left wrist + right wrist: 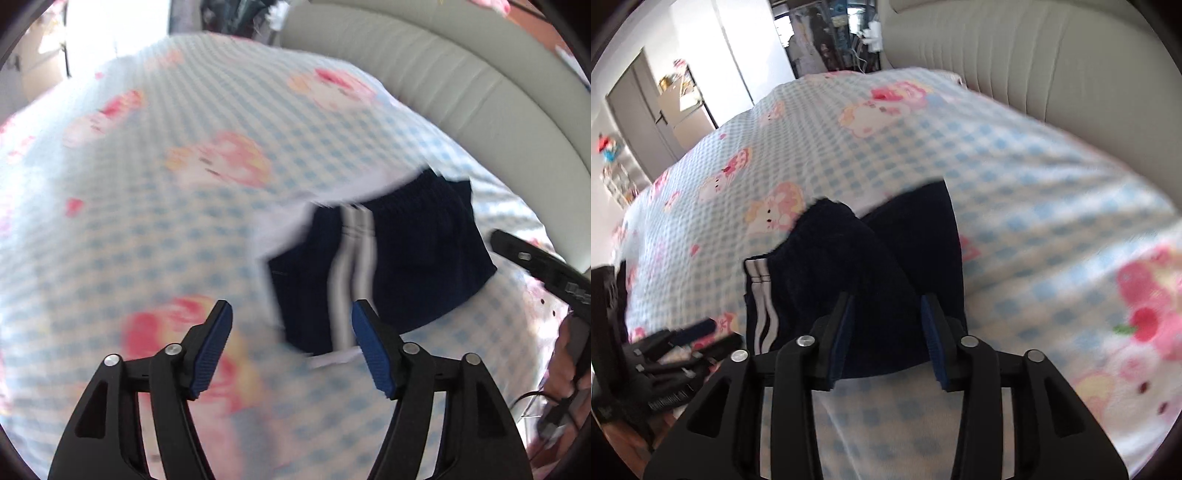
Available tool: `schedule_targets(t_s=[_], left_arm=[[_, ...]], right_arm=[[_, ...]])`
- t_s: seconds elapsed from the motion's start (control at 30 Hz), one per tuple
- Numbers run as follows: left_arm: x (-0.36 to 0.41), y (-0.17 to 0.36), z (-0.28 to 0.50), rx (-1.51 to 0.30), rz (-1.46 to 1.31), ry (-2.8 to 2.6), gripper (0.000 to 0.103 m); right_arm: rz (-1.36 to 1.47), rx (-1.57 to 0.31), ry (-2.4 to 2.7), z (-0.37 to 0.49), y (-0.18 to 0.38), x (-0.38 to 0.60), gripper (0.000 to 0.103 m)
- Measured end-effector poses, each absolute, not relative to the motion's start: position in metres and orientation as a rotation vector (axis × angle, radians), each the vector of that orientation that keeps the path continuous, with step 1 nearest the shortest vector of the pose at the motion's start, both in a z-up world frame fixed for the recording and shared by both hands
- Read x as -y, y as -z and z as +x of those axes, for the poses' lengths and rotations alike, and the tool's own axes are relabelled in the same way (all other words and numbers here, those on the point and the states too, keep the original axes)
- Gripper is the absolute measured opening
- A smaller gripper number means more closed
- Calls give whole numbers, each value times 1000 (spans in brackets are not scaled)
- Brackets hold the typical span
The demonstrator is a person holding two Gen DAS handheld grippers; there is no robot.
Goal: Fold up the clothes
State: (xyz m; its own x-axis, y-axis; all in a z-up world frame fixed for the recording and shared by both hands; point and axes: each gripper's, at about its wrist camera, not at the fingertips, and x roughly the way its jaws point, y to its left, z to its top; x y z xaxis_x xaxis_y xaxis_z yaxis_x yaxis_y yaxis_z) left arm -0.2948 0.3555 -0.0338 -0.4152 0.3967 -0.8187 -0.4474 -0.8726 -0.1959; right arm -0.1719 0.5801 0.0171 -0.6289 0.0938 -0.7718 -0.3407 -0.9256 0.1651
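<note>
A folded navy garment with white side stripes (384, 266) lies on the blue-checked bedsheet (147, 221). My left gripper (291, 325) is open and empty, its right pad at the garment's near edge. In the right wrist view the same garment (849, 266) lies bunched just ahead of my right gripper (886, 306), which is open with its blue pads apart over the garment's near edge. The right gripper also shows at the right edge of the left wrist view (543, 266). The left gripper shows at the lower left of the right wrist view (683, 339).
A padded cream headboard (461, 77) borders the bed on the far right side. The sheet carries pink cartoon prints (871, 107). A door and shelves (639, 110) stand beyond the bed's far left. A cable (546, 398) hangs near the hand at the right.
</note>
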Motion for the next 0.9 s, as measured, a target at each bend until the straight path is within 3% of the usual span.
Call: schedule_targets(t_s=[0.03,0.13,0.47,0.73,0.9], left_arm=[[-341,26,-295,-66,-1302,-2313,73],[-294,6,-293,-39,-1310,-2398,76],[-116,-20,-280,97,-1355,-2648,79],[-44,-25,-233,13,-1344,-2808,79],[-15,-35,-178,-8,-1284,-2847,79]], right_arm=[[-1195,-416,-2616,-170,-27,-573,73],[-1194,-497,-2687,-182,-41,-549,79],[-1381,-339,-2864,-233,-32,-377,79],[-1502,-187,-2920,-211,-8,-270,79],[-1424,-154,-2948,-168,-22,-244,79]])
